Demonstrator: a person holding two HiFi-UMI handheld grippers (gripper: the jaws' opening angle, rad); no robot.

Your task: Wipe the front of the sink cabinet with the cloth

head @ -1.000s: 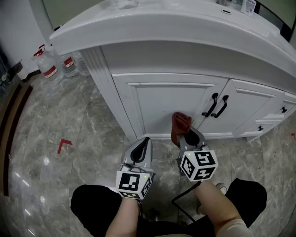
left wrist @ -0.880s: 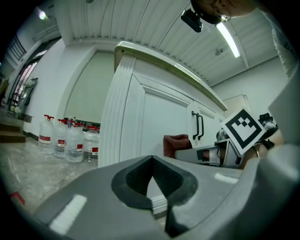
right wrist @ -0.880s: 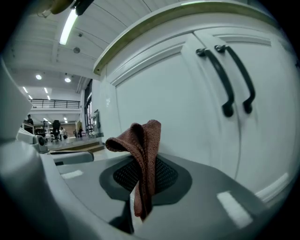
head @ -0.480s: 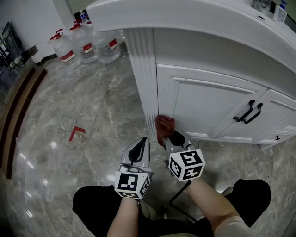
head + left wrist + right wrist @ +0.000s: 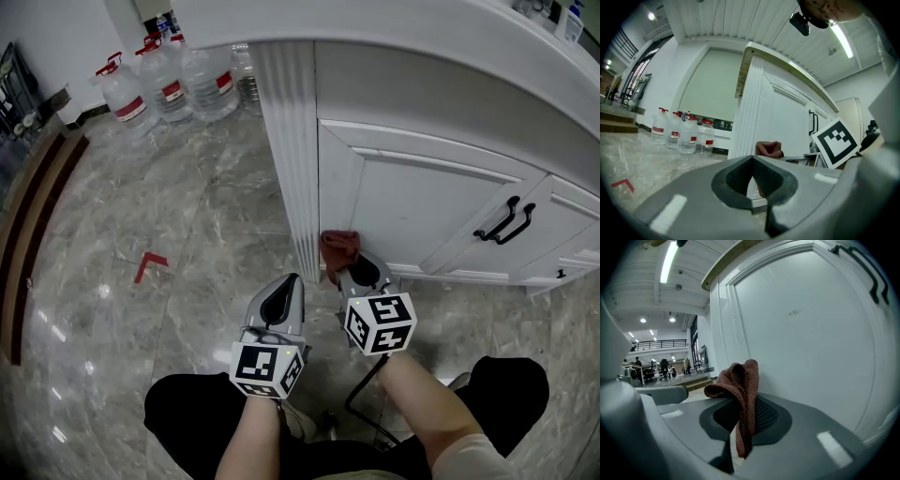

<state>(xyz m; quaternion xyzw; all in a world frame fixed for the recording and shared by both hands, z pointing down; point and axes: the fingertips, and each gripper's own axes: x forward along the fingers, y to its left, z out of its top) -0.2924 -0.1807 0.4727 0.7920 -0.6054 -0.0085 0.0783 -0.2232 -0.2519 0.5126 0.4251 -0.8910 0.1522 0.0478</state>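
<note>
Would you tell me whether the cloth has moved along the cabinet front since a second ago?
Yes. The cloth, held by the right gripper, has slid left, away from the black door handles toward the fluted corner post.

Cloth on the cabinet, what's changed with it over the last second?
The right gripper has dragged the cloth left along the bottom of the door, from near the black handles to the fluted corner post. It stays shut on it; the left gripper stays shut, empty.
</note>
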